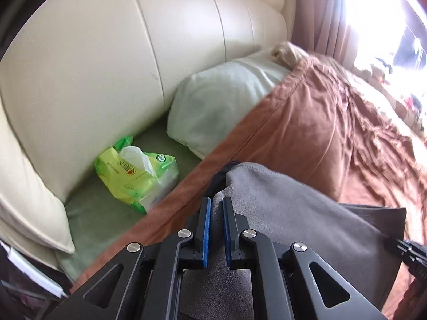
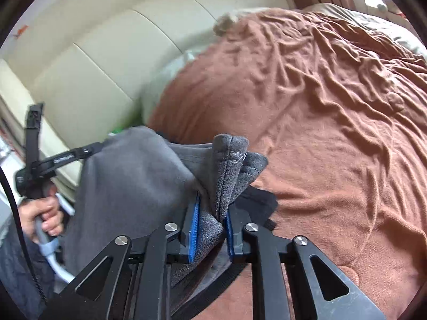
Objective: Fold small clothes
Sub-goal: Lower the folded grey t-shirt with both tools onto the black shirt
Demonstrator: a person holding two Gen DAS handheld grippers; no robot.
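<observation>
A small grey fleece garment (image 1: 293, 213) hangs stretched between my two grippers above the brown blanket (image 1: 333, 122). My left gripper (image 1: 216, 202) is nearly closed on the garment's edge, where a dark trim shows. In the right wrist view the same garment (image 2: 133, 176) spreads to the left, and my right gripper (image 2: 212, 202) is shut on a bunched, folded hem of it. The left gripper (image 2: 88, 149) also shows in that view, pinching the far corner, with the person's hand (image 2: 42, 213) on its handle.
A cream padded headboard (image 1: 106, 53) runs behind the bed. A pale green pillow (image 1: 221, 101) and a yellow-green tissue pack (image 1: 136, 173) lie on the green sheet (image 1: 101, 208). The wrinkled brown blanket (image 2: 320, 106) covers the bed to the right. Curtains and a bright window (image 1: 373, 13) stand at the far right.
</observation>
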